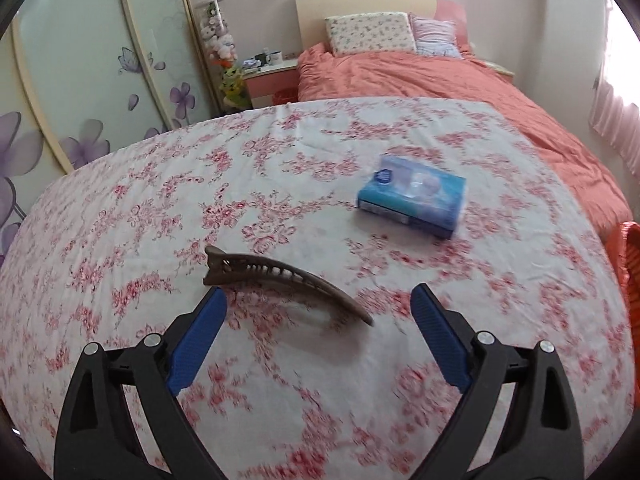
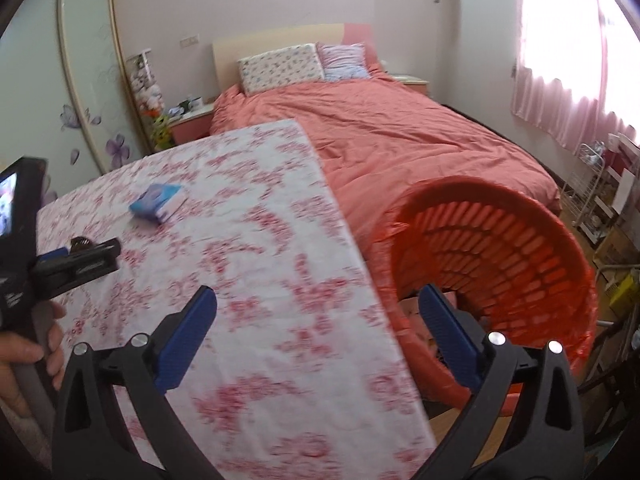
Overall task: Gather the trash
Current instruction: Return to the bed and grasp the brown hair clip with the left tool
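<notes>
The left gripper (image 1: 318,298) hangs over the floral tablecloth (image 1: 280,168) with its jaws spread wide and nothing between them, angled down at the brown hair clip (image 1: 286,280), which lies flat on the cloth just ahead of the fingertips, a likely next pick. A blue tissue pack (image 1: 412,200) sits farther back, well apart from the clip. The right gripper (image 2: 318,300) is also wide open and empty, straddling the table edge beside the orange basket (image 2: 520,232), which stands by the table to take the trash. Something pale lies in the basket's bottom, though blur hides what.
</notes>
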Demonstrator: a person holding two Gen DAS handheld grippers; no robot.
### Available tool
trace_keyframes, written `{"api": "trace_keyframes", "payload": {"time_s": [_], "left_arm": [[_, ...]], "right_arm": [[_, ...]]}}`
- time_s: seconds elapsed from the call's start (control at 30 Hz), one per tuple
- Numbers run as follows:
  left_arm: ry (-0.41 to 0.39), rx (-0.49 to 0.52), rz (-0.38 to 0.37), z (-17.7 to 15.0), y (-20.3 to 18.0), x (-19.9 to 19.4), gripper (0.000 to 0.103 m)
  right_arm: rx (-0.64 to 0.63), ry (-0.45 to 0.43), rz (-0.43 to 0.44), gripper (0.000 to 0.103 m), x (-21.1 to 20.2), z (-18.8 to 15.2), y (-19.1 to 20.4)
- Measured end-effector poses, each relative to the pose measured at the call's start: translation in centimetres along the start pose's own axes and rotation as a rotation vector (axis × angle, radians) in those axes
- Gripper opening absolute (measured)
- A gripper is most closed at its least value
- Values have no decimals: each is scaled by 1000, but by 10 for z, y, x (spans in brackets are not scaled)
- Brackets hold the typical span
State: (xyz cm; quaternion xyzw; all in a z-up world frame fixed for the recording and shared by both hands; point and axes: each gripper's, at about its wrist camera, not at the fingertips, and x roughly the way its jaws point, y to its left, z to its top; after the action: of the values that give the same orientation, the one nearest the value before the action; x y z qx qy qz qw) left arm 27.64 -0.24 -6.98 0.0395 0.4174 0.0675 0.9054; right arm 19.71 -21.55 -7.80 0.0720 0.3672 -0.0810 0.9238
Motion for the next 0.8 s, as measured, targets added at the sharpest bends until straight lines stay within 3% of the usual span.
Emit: {"api": "trace_keyframes", "payload": {"time_s": [0.33,0.63,0.73,0.8], "left_arm": [[17,-18,-20,-15,65,3,91],[36,-86,-159,-4,81,7,70],[80,-135,-172,-2,74,16,68],[71,-133,-149,-2,68,19,60]], "right_arm": [[-30,38,51,99,15,0,33],[-76,61,79,99,24,-2,61],[-85,61,79,99,24,-1,65],[-89,63,77,99,24,-1,66]]}}
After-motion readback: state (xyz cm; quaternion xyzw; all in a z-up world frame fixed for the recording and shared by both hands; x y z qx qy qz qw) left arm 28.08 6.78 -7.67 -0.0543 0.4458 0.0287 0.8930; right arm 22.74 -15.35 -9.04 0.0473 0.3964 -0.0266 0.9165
